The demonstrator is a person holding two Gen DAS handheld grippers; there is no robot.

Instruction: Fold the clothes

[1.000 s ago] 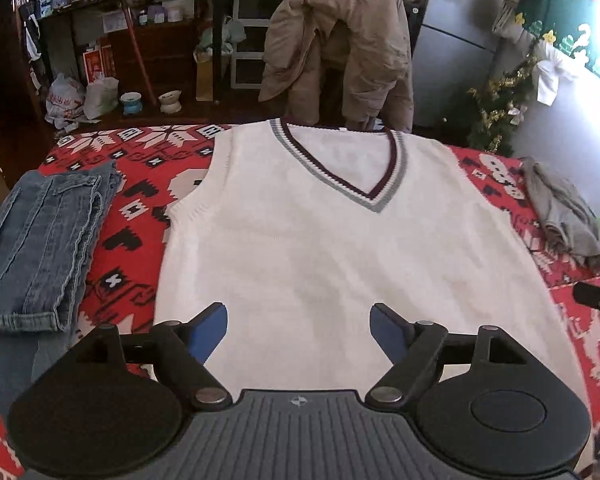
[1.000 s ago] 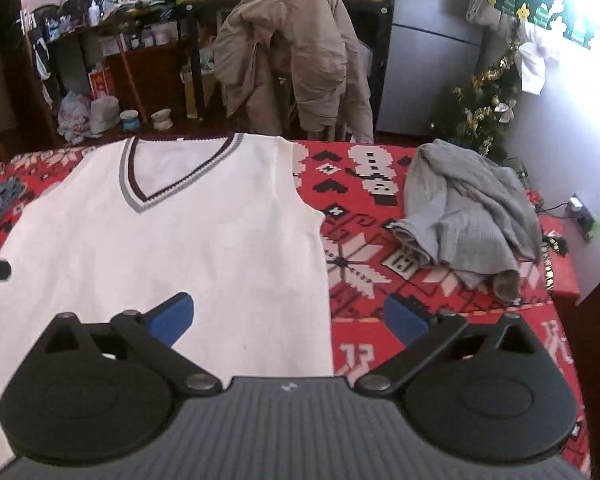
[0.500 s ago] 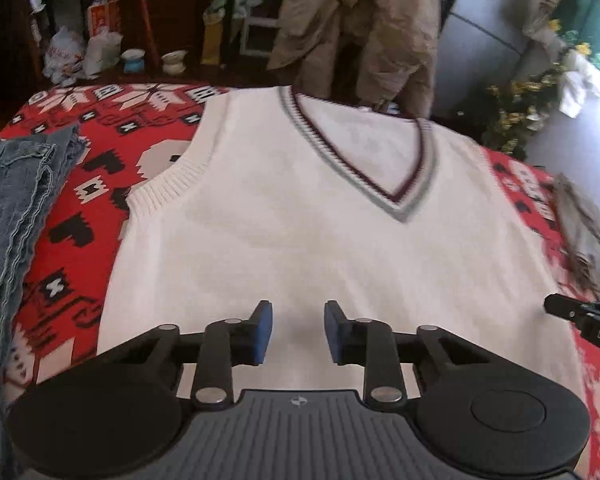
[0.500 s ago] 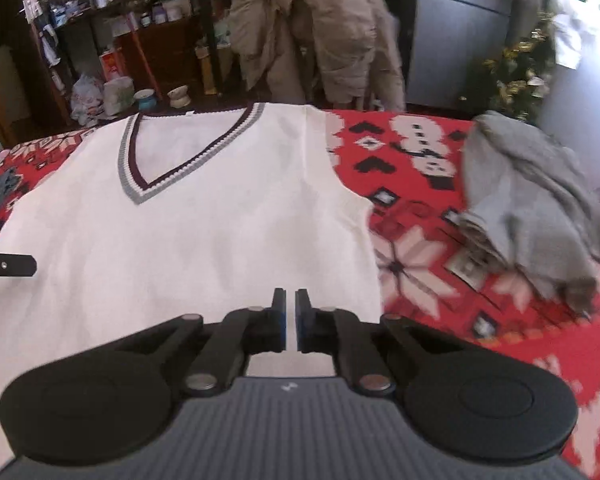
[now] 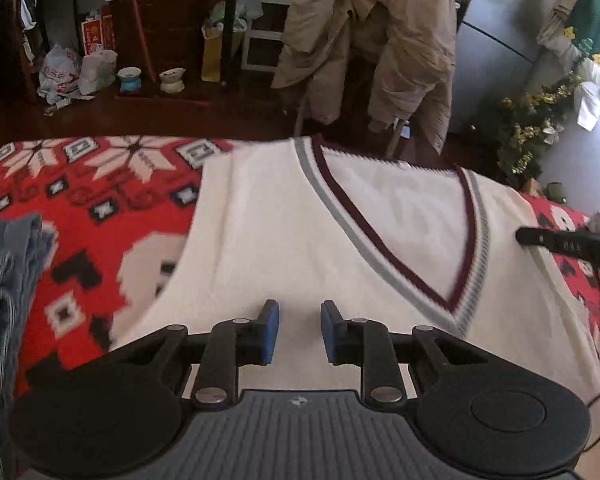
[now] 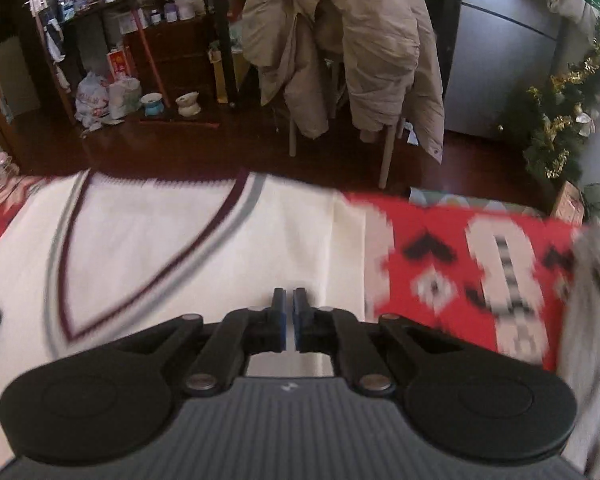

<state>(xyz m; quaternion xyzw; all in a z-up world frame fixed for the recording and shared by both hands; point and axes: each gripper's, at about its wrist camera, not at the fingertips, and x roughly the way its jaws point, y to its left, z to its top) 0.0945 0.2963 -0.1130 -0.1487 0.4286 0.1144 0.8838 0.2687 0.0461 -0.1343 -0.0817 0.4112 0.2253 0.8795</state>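
Left wrist view: the left gripper (image 5: 299, 330) hovers over the white V-neck vest (image 5: 284, 240), its blue pads (image 5: 269, 332) a narrow gap apart with nothing between them. The vest lies flat on the red patterned blanket (image 5: 88, 208), beside folded jeans (image 5: 4, 280). Right wrist view: the right gripper (image 6: 289, 316) is closed and empty above the vest's shoulder, near a grey garment (image 6: 592, 304). A beige coat (image 6: 340, 40) hangs on a chair beyond.

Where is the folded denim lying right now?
In the left wrist view, the denim lies at the far left edge on the red blanket, apart from the white vest.
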